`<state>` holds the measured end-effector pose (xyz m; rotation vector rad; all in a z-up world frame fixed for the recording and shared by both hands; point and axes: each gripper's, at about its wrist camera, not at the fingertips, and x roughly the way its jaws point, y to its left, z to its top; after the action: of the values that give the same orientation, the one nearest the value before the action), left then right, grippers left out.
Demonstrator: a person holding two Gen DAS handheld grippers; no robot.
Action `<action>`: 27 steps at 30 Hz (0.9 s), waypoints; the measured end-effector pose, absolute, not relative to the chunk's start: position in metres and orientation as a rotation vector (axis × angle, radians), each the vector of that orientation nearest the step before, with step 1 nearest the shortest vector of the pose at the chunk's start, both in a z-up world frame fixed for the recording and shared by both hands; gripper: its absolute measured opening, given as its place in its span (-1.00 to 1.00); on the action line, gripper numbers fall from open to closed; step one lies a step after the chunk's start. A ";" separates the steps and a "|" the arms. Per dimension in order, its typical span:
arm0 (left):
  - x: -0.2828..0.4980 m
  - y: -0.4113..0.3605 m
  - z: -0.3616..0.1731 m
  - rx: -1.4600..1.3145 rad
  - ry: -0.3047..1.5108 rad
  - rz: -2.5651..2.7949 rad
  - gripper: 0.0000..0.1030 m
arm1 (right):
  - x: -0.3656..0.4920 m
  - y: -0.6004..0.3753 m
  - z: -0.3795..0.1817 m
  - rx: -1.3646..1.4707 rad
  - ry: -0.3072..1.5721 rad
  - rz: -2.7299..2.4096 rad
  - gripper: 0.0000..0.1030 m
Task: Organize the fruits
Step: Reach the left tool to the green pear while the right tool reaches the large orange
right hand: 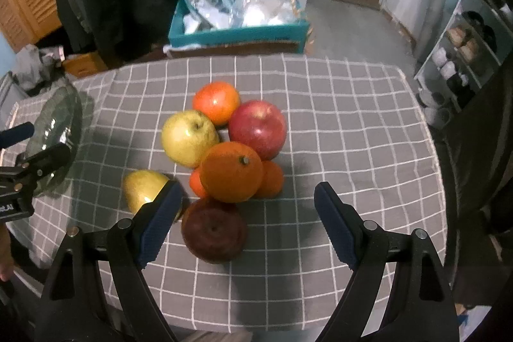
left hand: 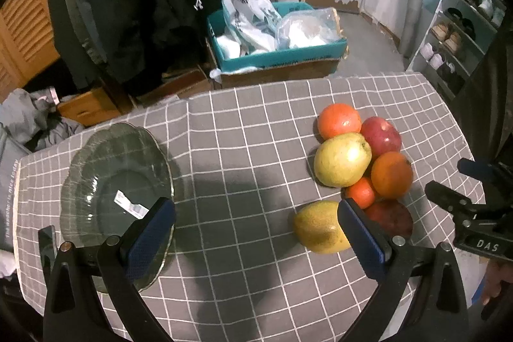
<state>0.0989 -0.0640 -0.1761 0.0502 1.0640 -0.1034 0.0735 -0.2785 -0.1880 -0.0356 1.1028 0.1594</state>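
The fruits lay heaped right of the glass plate [left hand: 115,181], which sat empty, presumably their destination. Both the left gripper [left hand: 256,233] and right gripper [right hand: 247,220] hovered with fingers wide apart, holding nothing; a dark red apple [right hand: 213,231] lay nearest the right one.

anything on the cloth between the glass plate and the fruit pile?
Nothing: between the glass plate and the fruit pile lies only bare checked tablecloth with a shadow. Clearest in the left wrist view.

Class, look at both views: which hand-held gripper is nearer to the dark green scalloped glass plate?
Left. The left hand-held gripper hangs open with one finger over the dark green scalloped glass plate. The right hand-held gripper is open over the fruit pile, away from the plate.
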 end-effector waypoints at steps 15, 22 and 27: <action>0.123 -0.067 -0.227 0.035 1.167 -0.106 0.98 | 0.106 -0.273 -0.242 -0.007 1.202 0.199 0.63; 0.128 -0.070 -0.233 0.029 1.184 -0.124 0.98 | 0.115 -0.269 -0.257 -0.001 1.229 0.225 0.51; 0.128 -0.074 -0.237 0.019 1.200 -0.146 0.98 | 0.113 -0.263 -0.255 -0.023 1.216 0.242 0.26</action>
<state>0.1278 -0.0742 -0.2371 0.0190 1.2001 -0.1463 0.1134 -0.2631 -0.2547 -0.0225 1.2159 0.2423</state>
